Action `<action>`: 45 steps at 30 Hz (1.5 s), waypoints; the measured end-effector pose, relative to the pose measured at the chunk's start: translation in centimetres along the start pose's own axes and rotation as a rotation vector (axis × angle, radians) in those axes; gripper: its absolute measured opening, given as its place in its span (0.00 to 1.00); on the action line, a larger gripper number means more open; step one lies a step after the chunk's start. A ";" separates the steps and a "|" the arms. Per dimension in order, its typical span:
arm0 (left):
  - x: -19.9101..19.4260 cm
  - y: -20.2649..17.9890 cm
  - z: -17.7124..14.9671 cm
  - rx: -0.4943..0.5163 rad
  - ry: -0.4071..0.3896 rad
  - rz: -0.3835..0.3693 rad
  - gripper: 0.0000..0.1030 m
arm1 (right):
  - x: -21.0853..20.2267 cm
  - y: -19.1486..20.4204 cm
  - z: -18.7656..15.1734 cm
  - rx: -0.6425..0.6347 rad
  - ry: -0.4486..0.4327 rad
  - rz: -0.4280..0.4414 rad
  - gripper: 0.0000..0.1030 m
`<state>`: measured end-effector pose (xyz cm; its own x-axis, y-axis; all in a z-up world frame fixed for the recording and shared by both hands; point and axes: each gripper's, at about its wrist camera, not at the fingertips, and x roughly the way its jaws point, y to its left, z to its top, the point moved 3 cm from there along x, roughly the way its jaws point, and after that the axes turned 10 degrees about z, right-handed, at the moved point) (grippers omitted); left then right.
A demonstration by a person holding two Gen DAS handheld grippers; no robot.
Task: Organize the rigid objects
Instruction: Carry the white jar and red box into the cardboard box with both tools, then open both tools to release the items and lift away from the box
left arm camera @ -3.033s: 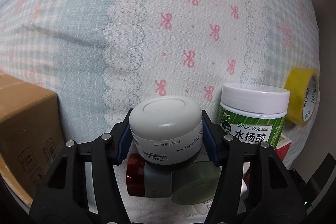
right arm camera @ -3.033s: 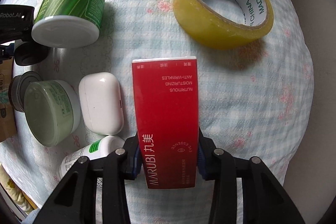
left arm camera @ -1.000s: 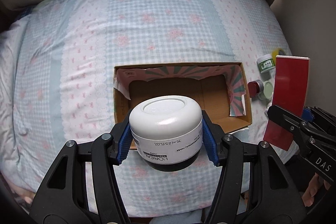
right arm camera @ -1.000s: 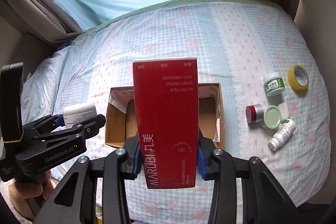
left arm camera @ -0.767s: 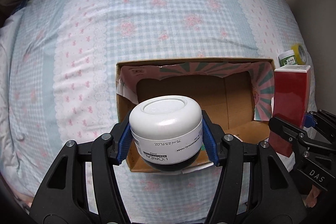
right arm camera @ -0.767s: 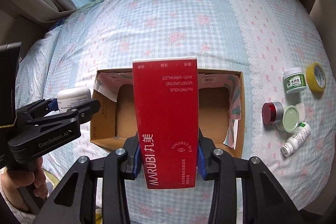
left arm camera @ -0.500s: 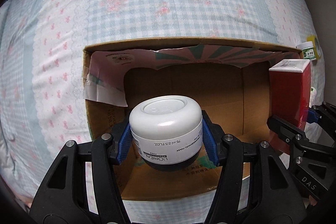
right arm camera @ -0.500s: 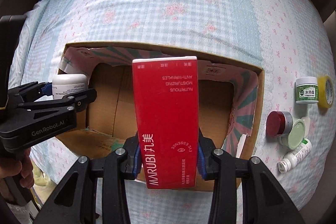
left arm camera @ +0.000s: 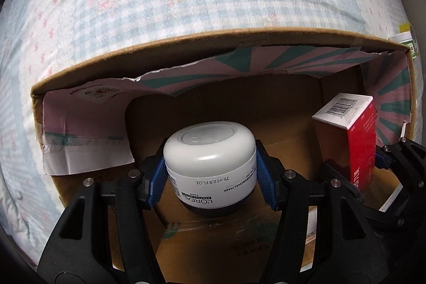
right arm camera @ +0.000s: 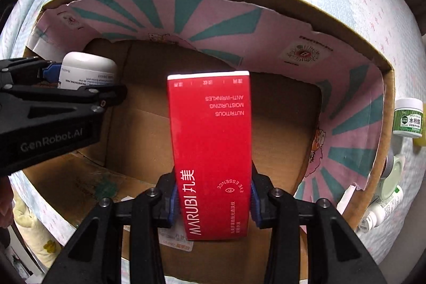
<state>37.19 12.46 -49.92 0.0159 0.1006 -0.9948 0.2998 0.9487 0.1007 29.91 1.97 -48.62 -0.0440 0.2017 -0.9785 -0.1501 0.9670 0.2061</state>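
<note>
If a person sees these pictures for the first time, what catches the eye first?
A tall bright red carton clamped in the right gripper, and a round white plastic jar clamped in the left gripper. Both hang inside an open brown cardboard box with pink-and-teal flaps.

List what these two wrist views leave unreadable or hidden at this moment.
- White jar: its base, and whether it touches the cardboard box floor, is hidden by the jar's own body in the left wrist view.
- Red carton: its far end's contact with the floor can't be judged in the right wrist view.
- Small bottles outside the box: cut off by its wall, labels too small.
</note>
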 end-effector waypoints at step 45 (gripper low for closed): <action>-26.5 3.1 -15.5 -0.185 -0.355 -0.005 1.00 | -23.2 1.1 -14.5 0.141 -0.312 -0.063 1.00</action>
<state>22.92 17.34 -23.01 0.3531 0.0167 -0.9354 0.1244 0.9901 0.0646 16.48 -3.92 -25.49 0.2681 0.1583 -0.9503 -0.0039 0.9866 0.1632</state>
